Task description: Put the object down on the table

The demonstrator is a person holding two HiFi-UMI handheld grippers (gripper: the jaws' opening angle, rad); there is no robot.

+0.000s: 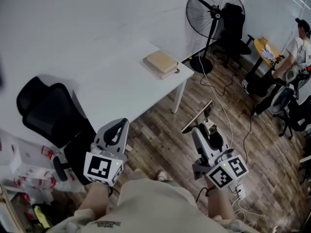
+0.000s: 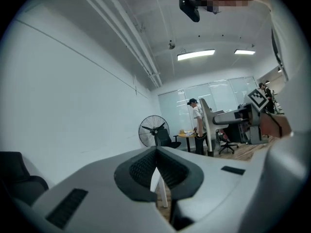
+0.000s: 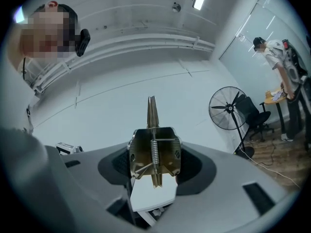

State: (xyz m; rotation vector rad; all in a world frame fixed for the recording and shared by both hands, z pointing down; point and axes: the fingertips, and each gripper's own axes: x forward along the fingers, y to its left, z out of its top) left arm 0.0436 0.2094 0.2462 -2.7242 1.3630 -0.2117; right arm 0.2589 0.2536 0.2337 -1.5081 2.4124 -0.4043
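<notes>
My right gripper (image 1: 207, 126) is shut on a brown clipboard (image 1: 197, 116), held by its clip end over the wooden floor to the right of the white table (image 1: 97, 81). In the right gripper view, the metal spring clip (image 3: 154, 152) sits between the pads and the thin board (image 3: 151, 111) stands edge-on above it. My left gripper (image 1: 116, 130) hangs near the table's front edge, shut with nothing in it. In the left gripper view its pads (image 2: 146, 166) meet, and the clipboard (image 2: 206, 125) stands upright off to the right.
A flat tan stack (image 1: 162, 63) lies at the table's right end. A black office chair (image 1: 48, 113) stands at the left, a standing fan (image 1: 214, 13) at the back, and cables (image 1: 223, 106) trail over the floor. A person (image 1: 301, 47) sits at a desk far right.
</notes>
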